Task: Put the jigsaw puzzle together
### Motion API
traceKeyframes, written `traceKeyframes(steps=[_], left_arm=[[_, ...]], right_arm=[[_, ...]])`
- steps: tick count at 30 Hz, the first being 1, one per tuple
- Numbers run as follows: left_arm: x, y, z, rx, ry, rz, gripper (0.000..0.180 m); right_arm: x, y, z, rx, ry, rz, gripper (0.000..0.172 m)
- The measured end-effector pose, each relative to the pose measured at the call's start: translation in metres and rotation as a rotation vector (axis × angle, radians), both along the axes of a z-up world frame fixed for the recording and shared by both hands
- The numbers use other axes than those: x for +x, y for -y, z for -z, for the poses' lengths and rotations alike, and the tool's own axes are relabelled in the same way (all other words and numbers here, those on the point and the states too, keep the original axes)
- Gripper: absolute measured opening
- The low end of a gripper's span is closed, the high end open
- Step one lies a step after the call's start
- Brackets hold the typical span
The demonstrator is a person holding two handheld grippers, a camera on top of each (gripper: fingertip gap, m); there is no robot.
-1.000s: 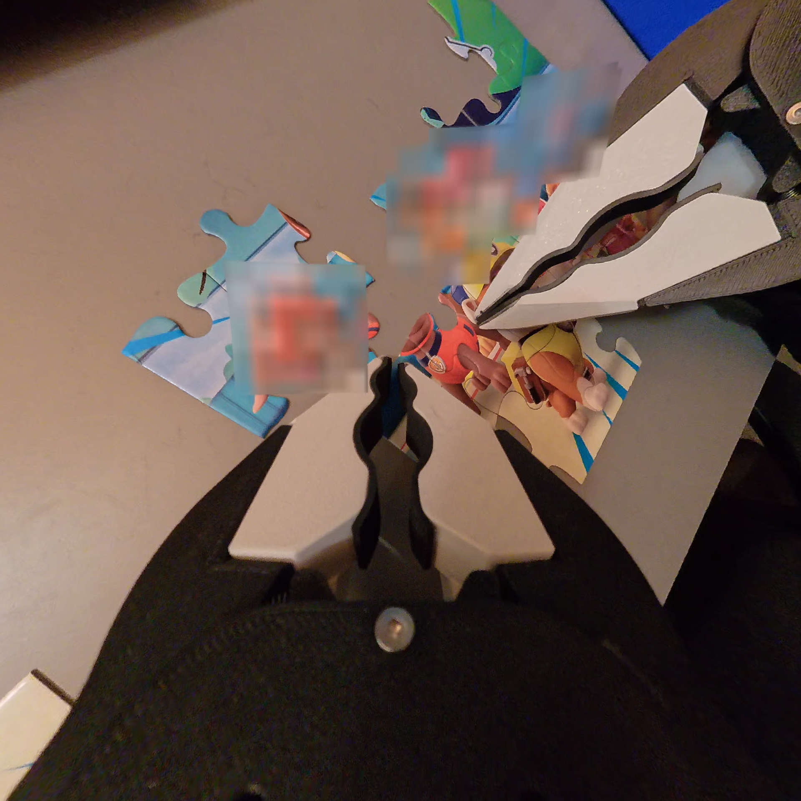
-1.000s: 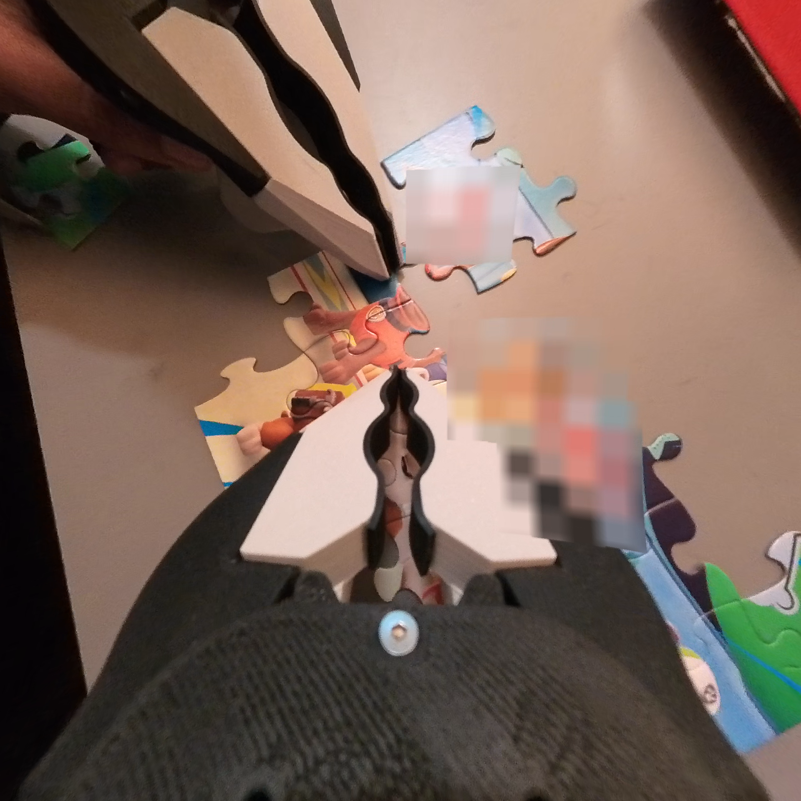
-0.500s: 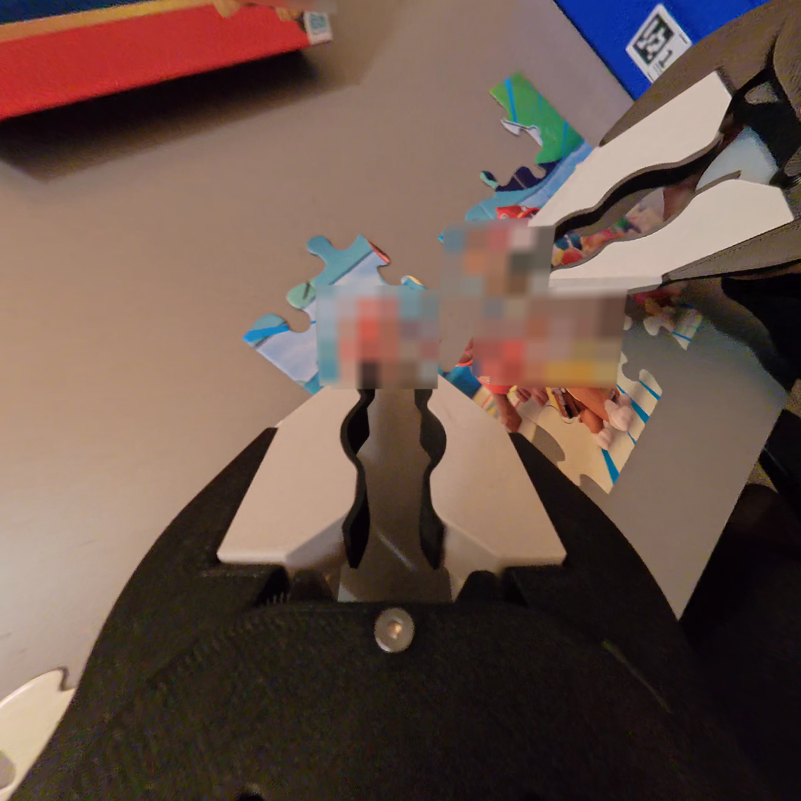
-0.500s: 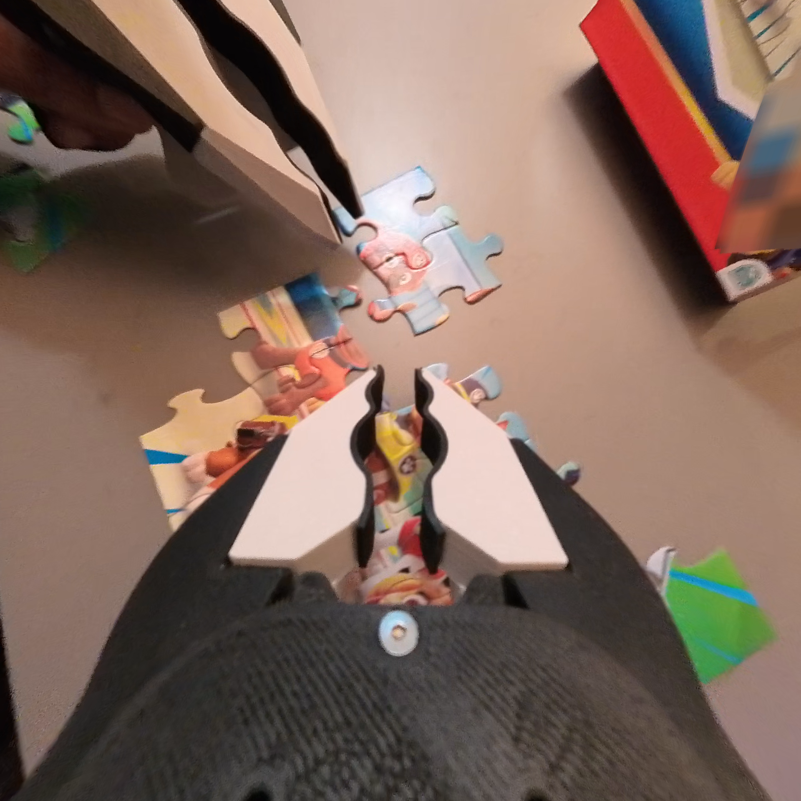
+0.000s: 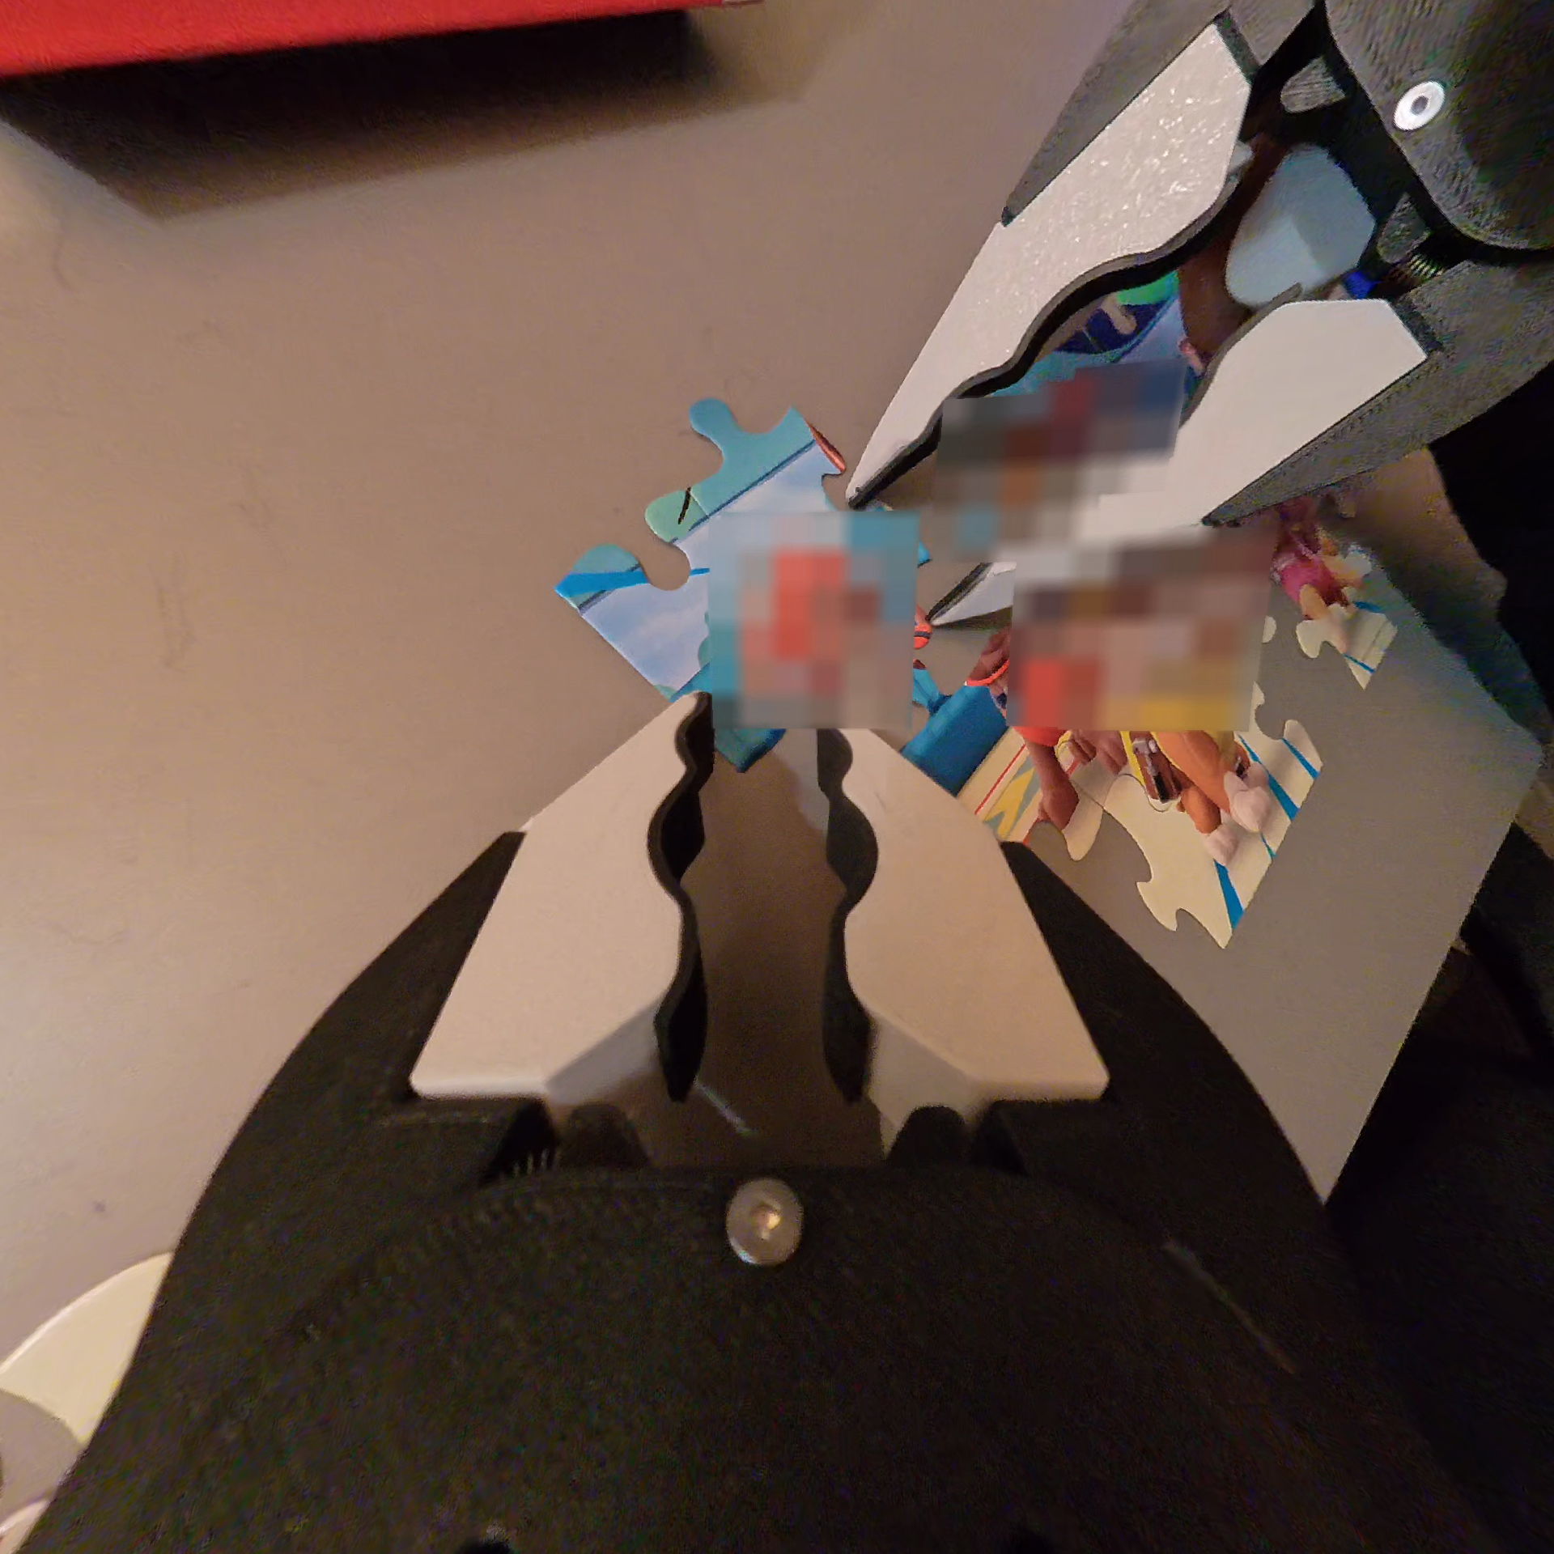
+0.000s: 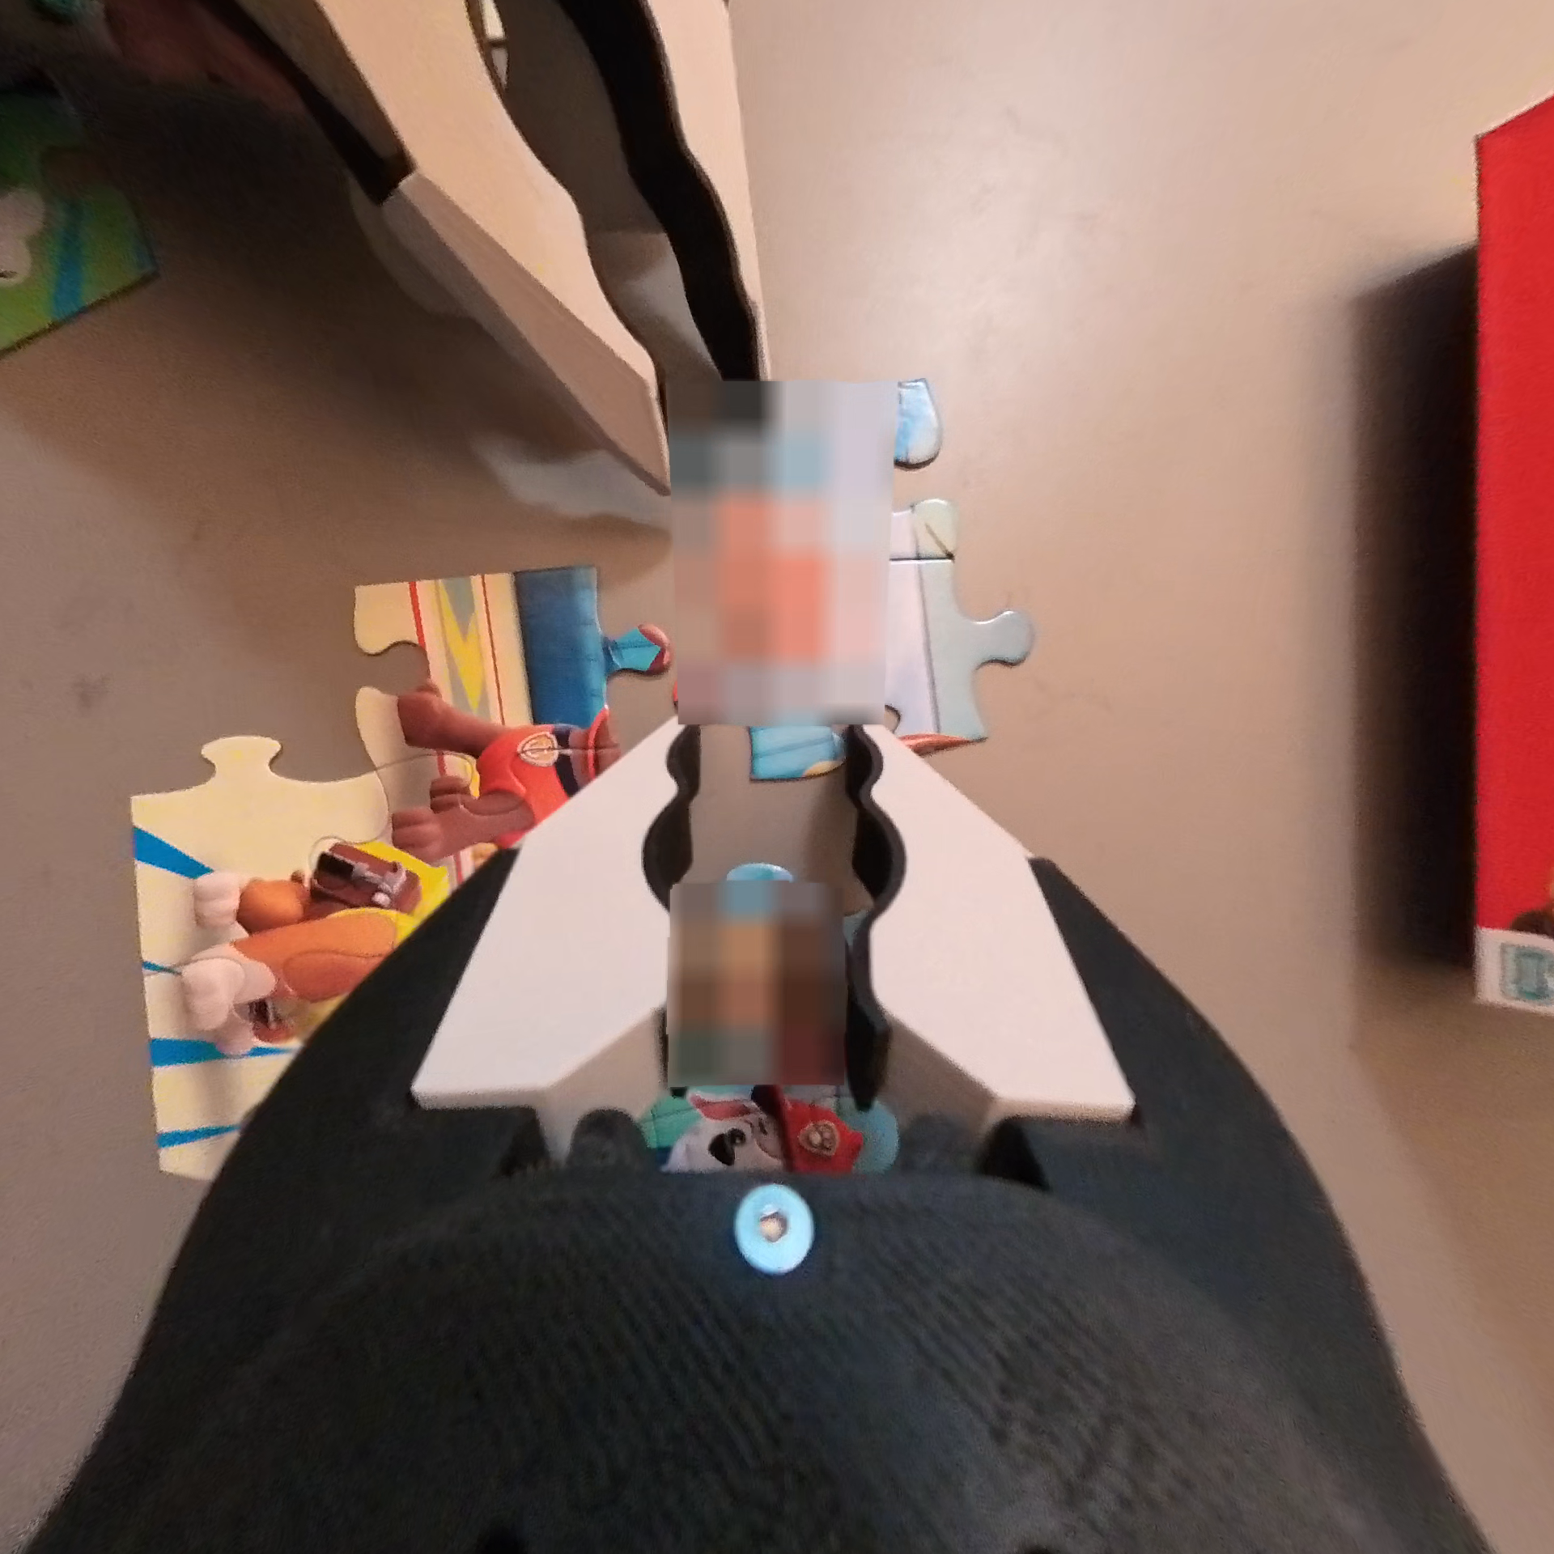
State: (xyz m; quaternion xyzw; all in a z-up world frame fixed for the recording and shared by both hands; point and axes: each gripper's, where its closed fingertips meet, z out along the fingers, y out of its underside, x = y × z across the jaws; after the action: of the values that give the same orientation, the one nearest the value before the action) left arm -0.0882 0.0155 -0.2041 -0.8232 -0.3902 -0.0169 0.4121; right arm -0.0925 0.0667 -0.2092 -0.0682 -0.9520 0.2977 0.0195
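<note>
**Two open claws over loose puzzle pieces**

Both claws stand apart, gripping nothing. The left claw (image 5: 761, 740) hovers just short of the light-blue puzzle piece (image 5: 639, 605) lying flat on the counter (image 5: 336, 504). The right claw (image 6: 774, 748) hangs above it, near the joined cartoon section (image 6: 277, 883). Judged advice: approach low, pinching an edge tab.

text: none legible | red box (image 6: 1514, 589) at 3 o'clock in the right wrist view: small pale blue label (image 6: 1518, 971) at its lower corner, markings too blurred to read | puzzle pieces (image 5: 639, 605) on the tabletop (image 5: 336, 504): cartoon picture print only, partly mosaicked | numbers, signs: none seen
</note>
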Motion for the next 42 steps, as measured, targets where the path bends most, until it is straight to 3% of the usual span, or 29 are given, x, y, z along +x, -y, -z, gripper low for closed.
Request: traceKeyframes(steps=[12, 19, 21, 33, 39, 42], left_arm=[[0.007, -0.012, 0.001, 0.070, 0.072, 0.054, 0.016], [0.007, -0.014, -0.006, 0.087, 0.052, 0.055, 0.021], [0.005, -0.012, -0.009, 0.100, 0.047, 0.043, 0.022], [0.002, 0.008, -0.001, 0.019, 0.073, 0.007, 0.028], [0.003, 0.003, 0.000, 0.020, 0.073, 0.012, 0.026], [0.003, 0.004, -0.001, 0.035, 0.087, 0.010, 0.024]], right_arm=[[-0.008, -0.008, 0.000, 0.135, 0.053, -0.124, 0.019], [-0.004, -0.008, 0.000, 0.108, 0.063, -0.089, 0.017], [-0.002, -0.010, -0.001, 0.107, 0.054, -0.094, 0.000], [0.002, -0.005, 0.001, 0.097, 0.012, -0.097, 0.037], [0.010, 0.000, 0.001, 0.079, -0.002, -0.130, 0.017], [0.010, 0.000, 0.001, 0.072, 0.013, -0.128, 0.017]])
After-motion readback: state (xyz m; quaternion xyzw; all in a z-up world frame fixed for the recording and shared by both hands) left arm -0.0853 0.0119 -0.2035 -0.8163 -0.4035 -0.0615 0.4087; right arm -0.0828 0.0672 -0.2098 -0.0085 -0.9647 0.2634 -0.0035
